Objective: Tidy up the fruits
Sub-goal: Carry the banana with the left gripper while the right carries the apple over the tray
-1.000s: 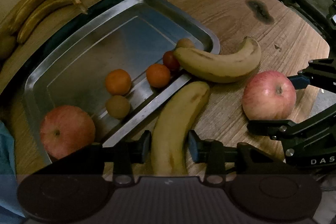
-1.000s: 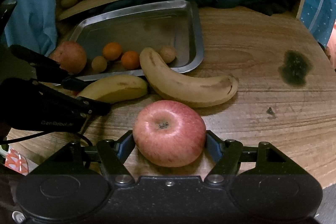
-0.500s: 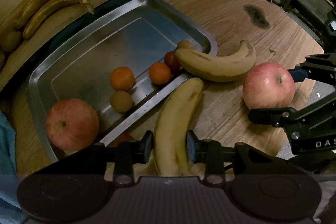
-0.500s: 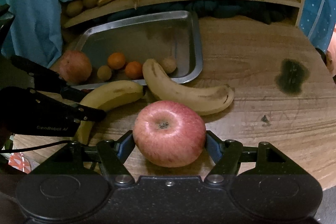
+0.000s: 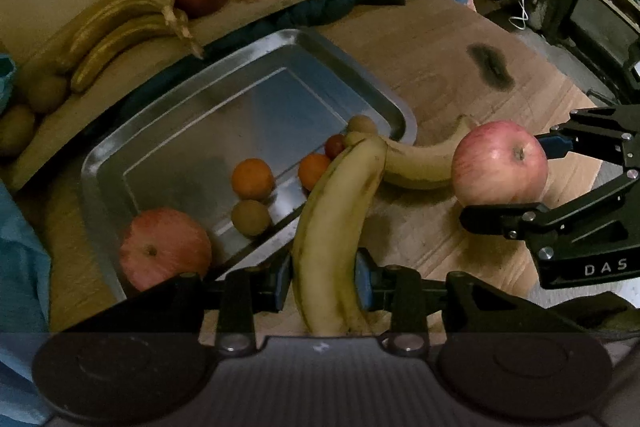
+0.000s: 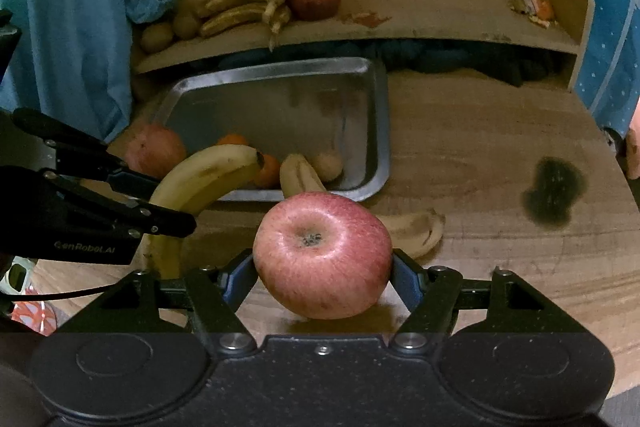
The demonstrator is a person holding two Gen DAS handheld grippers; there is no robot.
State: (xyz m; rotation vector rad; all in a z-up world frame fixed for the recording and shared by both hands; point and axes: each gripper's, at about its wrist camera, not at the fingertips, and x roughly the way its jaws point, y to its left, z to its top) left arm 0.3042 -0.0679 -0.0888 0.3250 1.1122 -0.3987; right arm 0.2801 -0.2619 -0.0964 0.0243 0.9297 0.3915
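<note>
We have both fruits gripped and raised off the wooden table, so the step in hand looks like the carry. Our left gripper is clamped on a banana near its stem end, the rest of it reaching ahead of the fingers toward the steel tray. Our right gripper is clamped on a red apple, stem pit upward, which fills the gap between the blue pads.

Ahead of the left gripper and a little to its left, the tray holds another apple, small oranges and small brownish fruits. A second banana lies ahead, one end on the tray rim, the rest on the table. Farther ahead, the raised shelf carries bananas and two stacked apples.

We judge the next move calls for bringing each fruit to its own kind, on the shelf or in the tray; we cannot tell which. The apple is round and may roll on release, so we should set it down low.

The right gripper's body reads "DAS" at the frame's edge; the left gripper's reads "GenRobot.AI".
</note>
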